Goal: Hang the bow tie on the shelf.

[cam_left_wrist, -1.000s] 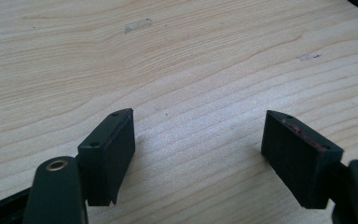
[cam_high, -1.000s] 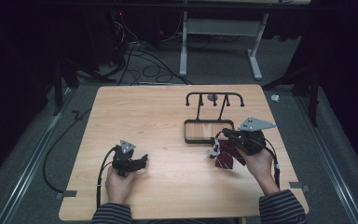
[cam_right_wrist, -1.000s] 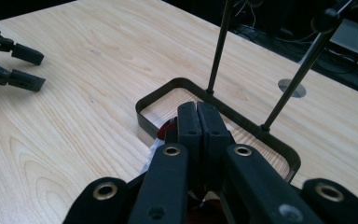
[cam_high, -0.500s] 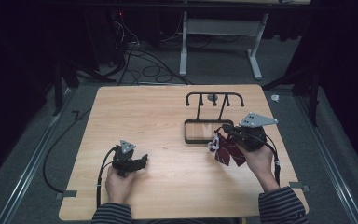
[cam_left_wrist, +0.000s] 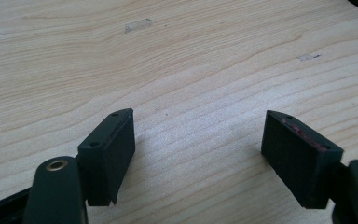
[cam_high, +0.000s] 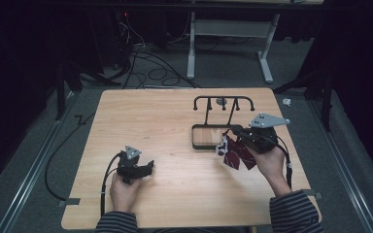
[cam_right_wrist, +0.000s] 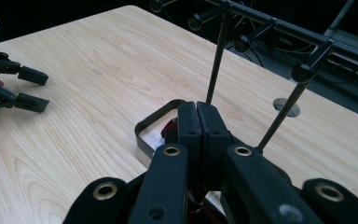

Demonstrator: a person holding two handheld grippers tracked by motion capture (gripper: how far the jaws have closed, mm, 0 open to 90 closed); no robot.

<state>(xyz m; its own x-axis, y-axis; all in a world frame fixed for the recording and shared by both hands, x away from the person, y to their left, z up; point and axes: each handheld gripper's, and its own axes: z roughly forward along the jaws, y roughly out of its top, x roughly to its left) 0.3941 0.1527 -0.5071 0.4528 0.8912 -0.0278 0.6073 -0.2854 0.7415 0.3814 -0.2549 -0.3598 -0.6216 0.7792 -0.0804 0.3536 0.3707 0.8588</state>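
a pale wooden surface (cam_high: pixel 175 126) stood in a dark room, with cables and a metal frame on the floor in the upper part of the high view. at the right centre of that view a black rack (cam_high: pixel 223 121), a tray base with uprights and a knobbed crossbar, sat on the surface. the right tongs (cam_high: pixel 229 137) lay just at the tray's right edge, held by the right hand (cam_high: pixel 269 162), and a dark red patterned cloth (cam_high: pixel 238 153) hung from them, draping down to the surface directly below and beside the tray. in the right gripper view the right tongs (cam_right_wrist: pixel 198 122) were pressed together, with a sliver of red cloth (cam_right_wrist: pixel 170 126) showing at their left side, above the rack's (cam_right_wrist: pixel 144 135) tray rim. at the lower left of the high view the left tongs (cam_high: pixel 148 167) rested low over bare wood, well apart from the cloth; in the left gripper view they (cam_left_wrist: pixel 198 154) stood spread wide with nothing between them.
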